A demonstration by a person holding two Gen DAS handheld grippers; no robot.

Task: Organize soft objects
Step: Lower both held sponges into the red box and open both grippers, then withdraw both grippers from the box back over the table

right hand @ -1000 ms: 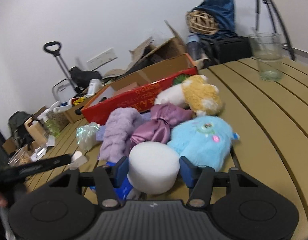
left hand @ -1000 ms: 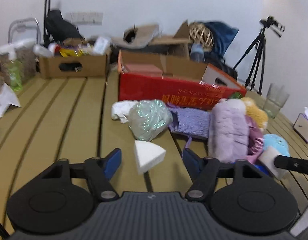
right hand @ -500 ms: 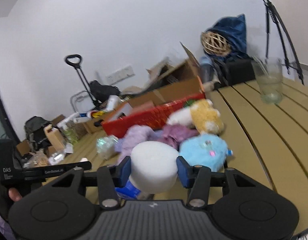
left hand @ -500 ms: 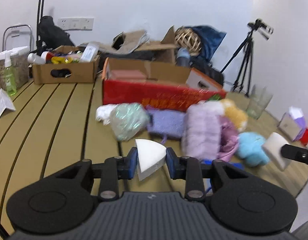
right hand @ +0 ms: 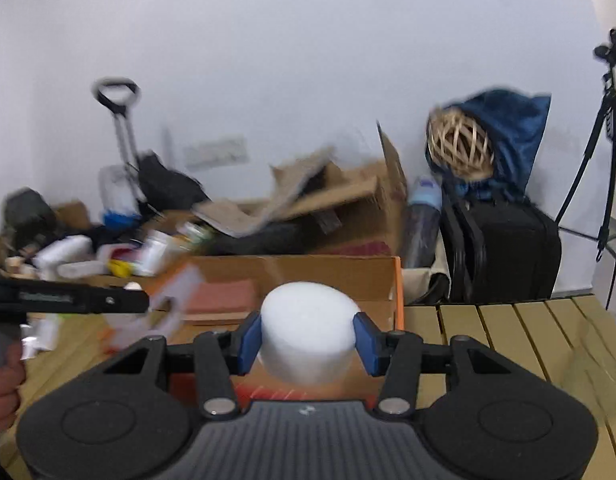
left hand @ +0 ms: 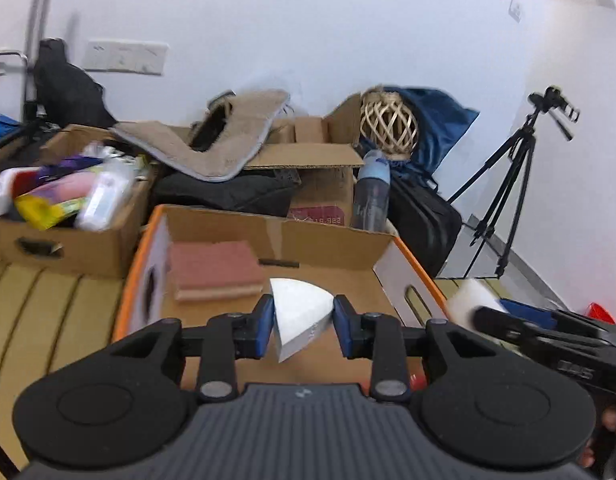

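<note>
My left gripper [left hand: 304, 326] is shut on a white wedge-shaped sponge [left hand: 300, 316] and holds it above the open orange-edged cardboard box [left hand: 327, 244]. A pink folded cloth [left hand: 214, 270] lies inside the box at its left. My right gripper [right hand: 308, 338] is shut on a white round foam cylinder [right hand: 308, 338], held in front of the same box [right hand: 339, 272]. The right gripper and its foam also show at the right of the left wrist view [left hand: 473, 300].
A second cardboard box of bottles and packets [left hand: 64, 204] stands left of the orange box. More boxes, a beige mat [left hand: 212, 140], a wicker ball [left hand: 387, 124], a black case [left hand: 423, 220] and a tripod [left hand: 507, 188] are behind. The slatted wooden table [right hand: 507, 328] extends right.
Both grippers lifted their foam pieces off the table and moved forward to the orange box. The plush toys have dropped out of view.
</note>
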